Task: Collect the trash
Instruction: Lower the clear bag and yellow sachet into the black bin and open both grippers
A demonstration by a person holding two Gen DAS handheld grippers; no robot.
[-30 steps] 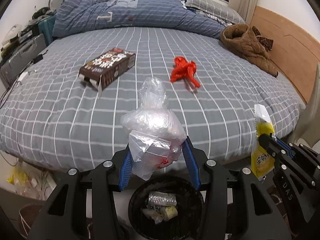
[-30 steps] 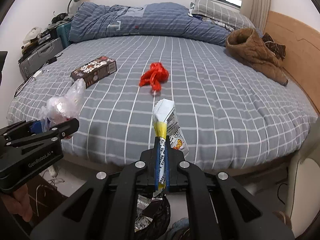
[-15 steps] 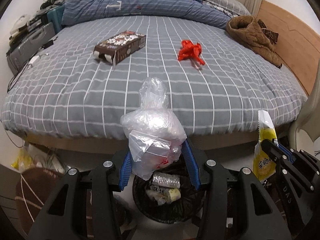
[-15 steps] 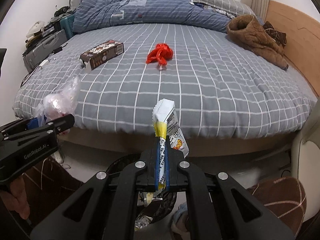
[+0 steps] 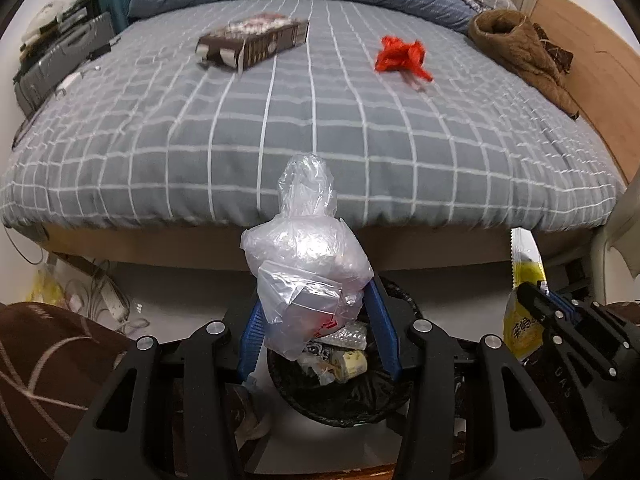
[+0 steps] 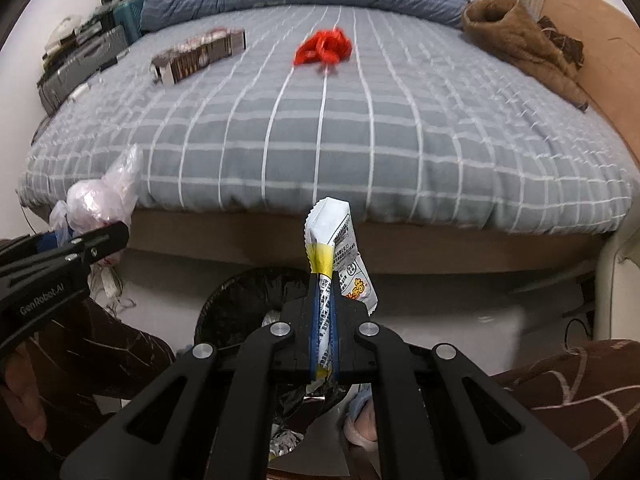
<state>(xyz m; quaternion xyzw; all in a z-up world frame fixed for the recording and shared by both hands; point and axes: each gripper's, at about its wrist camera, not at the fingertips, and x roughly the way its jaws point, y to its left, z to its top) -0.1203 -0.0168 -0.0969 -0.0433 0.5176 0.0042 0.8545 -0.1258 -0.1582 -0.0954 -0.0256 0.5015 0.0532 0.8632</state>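
Left wrist view: left gripper [image 5: 316, 320] squeezes a clear bag [image 5: 306, 264] between its blue pads, jaws only partly apart.
Clear bag: crinkly, see-through plastic, lumpy; its long side stands up, knot end on top. It hangs over the bin [image 5: 344, 396].
Bin: round, black, dark liner, shiny scraps inside, on the floor by the bed [image 5: 304, 132].
Right wrist view: right gripper [image 6: 325, 320] is pinched tight on a snack wrapper [image 6: 332, 248].
Snack wrapper: thin, flat, white and yellow; long side points up, zigzag edge on top, above the bin.
Bed: soft grey checked sheet; a long brown box [image 5: 252, 42] lies flat and a red crumpled bag [image 5: 402, 58] sits nearby.
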